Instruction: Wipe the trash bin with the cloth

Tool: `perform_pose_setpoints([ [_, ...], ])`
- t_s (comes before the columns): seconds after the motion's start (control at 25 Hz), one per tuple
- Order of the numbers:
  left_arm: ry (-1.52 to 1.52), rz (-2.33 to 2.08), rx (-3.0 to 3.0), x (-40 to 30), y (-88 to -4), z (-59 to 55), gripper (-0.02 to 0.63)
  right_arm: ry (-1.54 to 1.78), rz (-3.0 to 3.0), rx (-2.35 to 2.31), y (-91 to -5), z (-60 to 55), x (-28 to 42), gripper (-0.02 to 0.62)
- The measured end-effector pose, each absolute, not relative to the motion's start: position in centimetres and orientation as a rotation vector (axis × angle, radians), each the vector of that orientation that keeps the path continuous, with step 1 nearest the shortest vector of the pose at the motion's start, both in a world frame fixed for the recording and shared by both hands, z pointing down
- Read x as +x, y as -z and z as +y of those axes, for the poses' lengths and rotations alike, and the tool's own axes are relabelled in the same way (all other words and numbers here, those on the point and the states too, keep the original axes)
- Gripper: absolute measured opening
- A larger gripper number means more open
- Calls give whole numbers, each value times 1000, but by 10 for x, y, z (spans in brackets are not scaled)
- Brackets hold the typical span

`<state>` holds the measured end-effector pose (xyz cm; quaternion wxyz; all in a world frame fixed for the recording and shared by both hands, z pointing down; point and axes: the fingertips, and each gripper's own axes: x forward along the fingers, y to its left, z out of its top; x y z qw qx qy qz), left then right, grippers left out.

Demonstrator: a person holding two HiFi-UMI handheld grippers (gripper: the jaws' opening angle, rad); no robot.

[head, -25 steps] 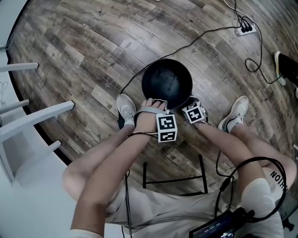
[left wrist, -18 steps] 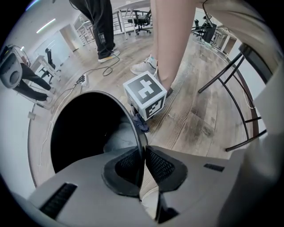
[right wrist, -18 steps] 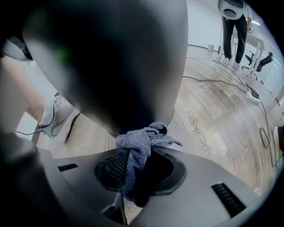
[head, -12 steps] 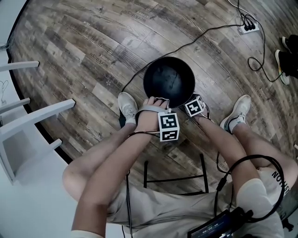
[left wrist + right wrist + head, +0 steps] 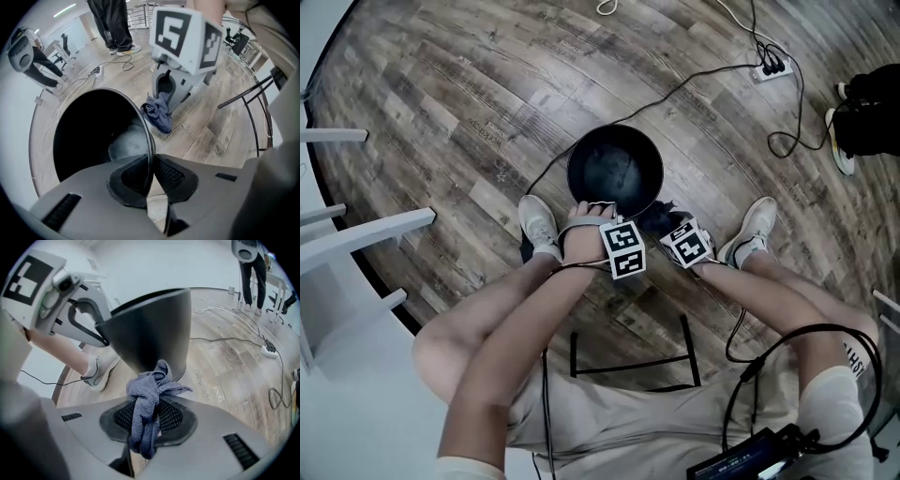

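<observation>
A round black trash bin [image 5: 614,172] stands on the wood floor, between the person's feet. My left gripper [image 5: 151,174] is shut on the bin's near rim [image 5: 149,140], one jaw inside the bin and one outside. The right gripper [image 5: 149,420] is shut on a bunched blue-grey cloth [image 5: 149,399], which rests against the bin's outer wall [image 5: 154,333] low down. In the left gripper view the cloth [image 5: 158,111] hangs under the right gripper beside the bin. In the head view the cloth [image 5: 661,220] shows at the bin's lower right.
A black cable [image 5: 694,80] runs across the floor to a white power strip [image 5: 769,67] at the back right. A white chair [image 5: 356,239] stands at the left. Another person's dark shoes [image 5: 858,117] are at the far right. A black frame [image 5: 628,356] lies near my legs.
The right gripper with the cloth has slid down along the bin's outer wall. The left gripper keeps its hold on the rim. The head view has shifted, so everything sits lower and further left.
</observation>
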<state>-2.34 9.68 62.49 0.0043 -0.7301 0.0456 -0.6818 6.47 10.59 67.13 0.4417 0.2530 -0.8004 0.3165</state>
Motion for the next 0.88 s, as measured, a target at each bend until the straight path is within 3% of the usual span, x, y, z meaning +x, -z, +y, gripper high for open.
perform_pose_setpoints([
  [0.36,2299,566,-2505,1,-623,86,43,-791,-2115,697,-606,96,56,77],
  [0.88,1997,294,-2493,-20,-604,93,86,-867,-2182,759,-580,92,32,77],
])
